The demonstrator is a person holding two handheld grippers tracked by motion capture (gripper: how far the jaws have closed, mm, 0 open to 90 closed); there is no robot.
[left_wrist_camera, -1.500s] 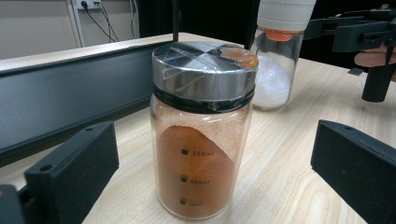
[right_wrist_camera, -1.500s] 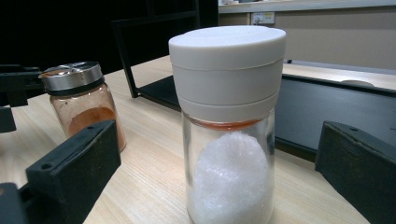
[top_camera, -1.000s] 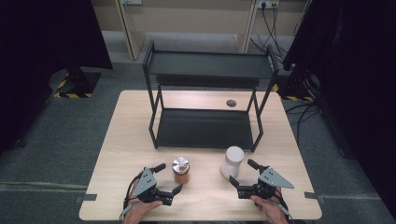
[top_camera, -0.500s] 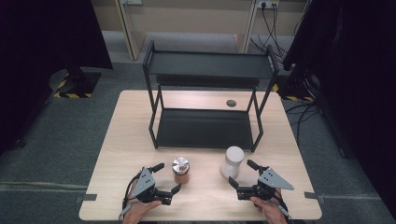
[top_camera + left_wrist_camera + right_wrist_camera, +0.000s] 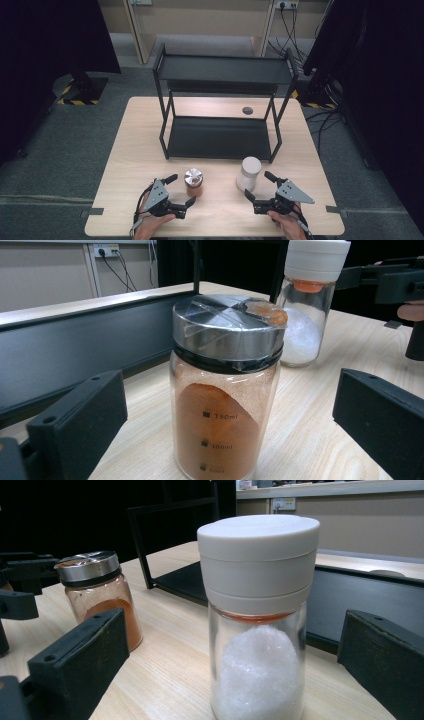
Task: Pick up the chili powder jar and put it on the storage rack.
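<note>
At lower centre of the high view, 2 glass jars stand on the pale wood-grain table (image 5: 125,165): a steel-lidded jar of orange powder (image 5: 193,181) and a white-capped jar of white crystals (image 5: 249,173). The left gripper (image 5: 181,191) and right gripper (image 5: 258,187) each have jaws wide apart, flanking their jar without touching.

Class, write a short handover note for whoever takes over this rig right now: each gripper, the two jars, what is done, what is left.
Left gripper: open, astride the glass jar of orange powder with the silver lid, not gripping.
Right gripper: open, astride the glass jar of white crystals with the white cap, not gripping.
Both jars stand upright on the wooden table, before the black metal shelf rack.
Done: grippers lined up.
Left: probably close, lift, place.
</note>
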